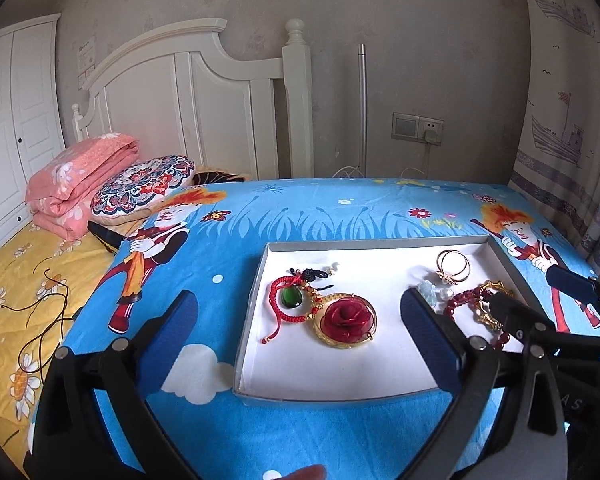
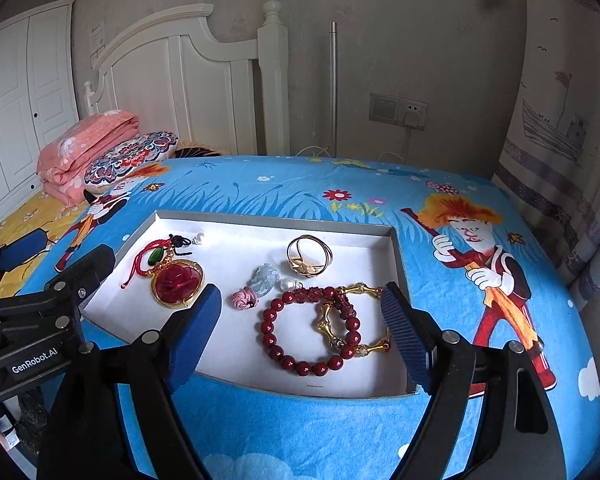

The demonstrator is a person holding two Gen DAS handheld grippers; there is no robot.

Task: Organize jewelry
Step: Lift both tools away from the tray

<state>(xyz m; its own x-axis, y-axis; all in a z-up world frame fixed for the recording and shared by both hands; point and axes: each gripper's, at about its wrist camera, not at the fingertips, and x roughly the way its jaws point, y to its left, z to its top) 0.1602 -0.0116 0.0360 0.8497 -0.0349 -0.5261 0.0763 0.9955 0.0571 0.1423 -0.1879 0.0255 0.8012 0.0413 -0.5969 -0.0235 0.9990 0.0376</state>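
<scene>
A shallow white tray [image 1: 256, 280] lies on the blue cartoon cloth and holds the jewelry. At its left are a red rose pendant [image 1: 346, 318] in a gold ring and a red cord bracelet [image 1: 278, 304] with a green stone. My left gripper [image 1: 298, 294] hovers open over that end, nothing between its fingers. My right gripper [image 2: 300, 292] hangs open over the other end, above a dark red bead bracelet [image 2: 296, 360] and a gold bamboo bracelet [image 2: 328, 328]. Further back lie a gold ring [image 2: 310, 258], a pale jade pendant [image 2: 266, 278], a pink flower [image 2: 245, 299] and a pearl [image 2: 287, 283].
A folded pink quilt [image 1: 76, 184] and a patterned pillow [image 1: 140, 184] lie at the back left by the white headboard [image 1: 188, 92]. A brown cord [image 1: 48, 312] trails over the yellow bedding. A wall socket [image 1: 418, 128] and a curtain [image 1: 568, 120] stand behind on the right.
</scene>
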